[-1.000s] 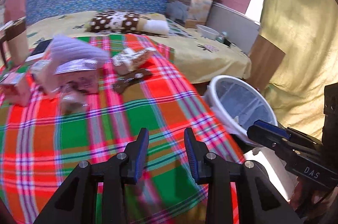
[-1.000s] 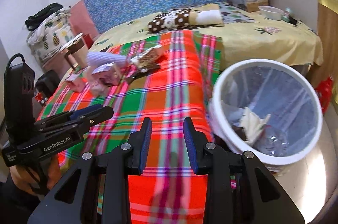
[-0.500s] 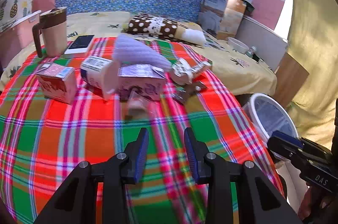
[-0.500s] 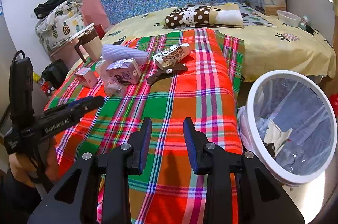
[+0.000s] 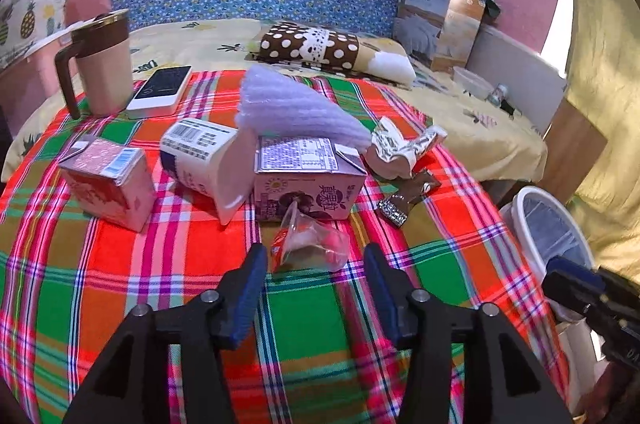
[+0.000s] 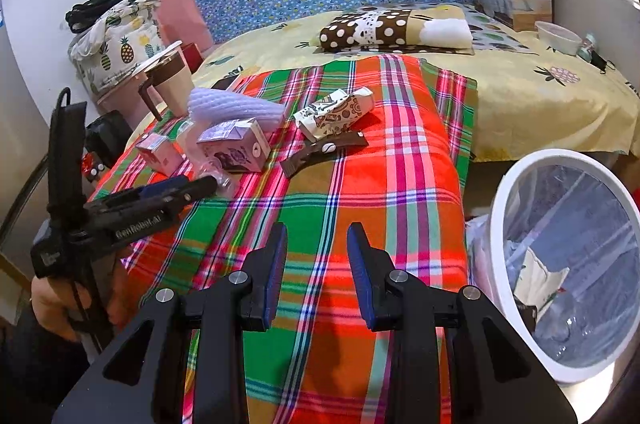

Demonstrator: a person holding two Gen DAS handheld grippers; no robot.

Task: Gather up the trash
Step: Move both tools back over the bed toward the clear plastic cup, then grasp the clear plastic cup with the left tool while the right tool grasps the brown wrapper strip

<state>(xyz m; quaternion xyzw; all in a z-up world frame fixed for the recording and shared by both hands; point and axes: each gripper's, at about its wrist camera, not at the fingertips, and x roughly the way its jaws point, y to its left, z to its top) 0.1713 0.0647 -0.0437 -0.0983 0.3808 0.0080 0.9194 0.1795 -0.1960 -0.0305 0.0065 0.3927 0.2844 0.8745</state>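
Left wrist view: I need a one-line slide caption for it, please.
Open left gripper, jaws just widened, approaches a crumpled clear wrapper lying among cartons on the plaid blanket.

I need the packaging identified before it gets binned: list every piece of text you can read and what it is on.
"GenRobot.AI": side of the black left hand-held gripper.
"真果粒": front of the purple drink carton.
Barcode digits on the white paper cup lying on its side: too small to read.
Print on the pink carton and the tall box by the headboard: blurred.

both wrist views angled down, sharing plaid blanket [image 5: 120, 264]
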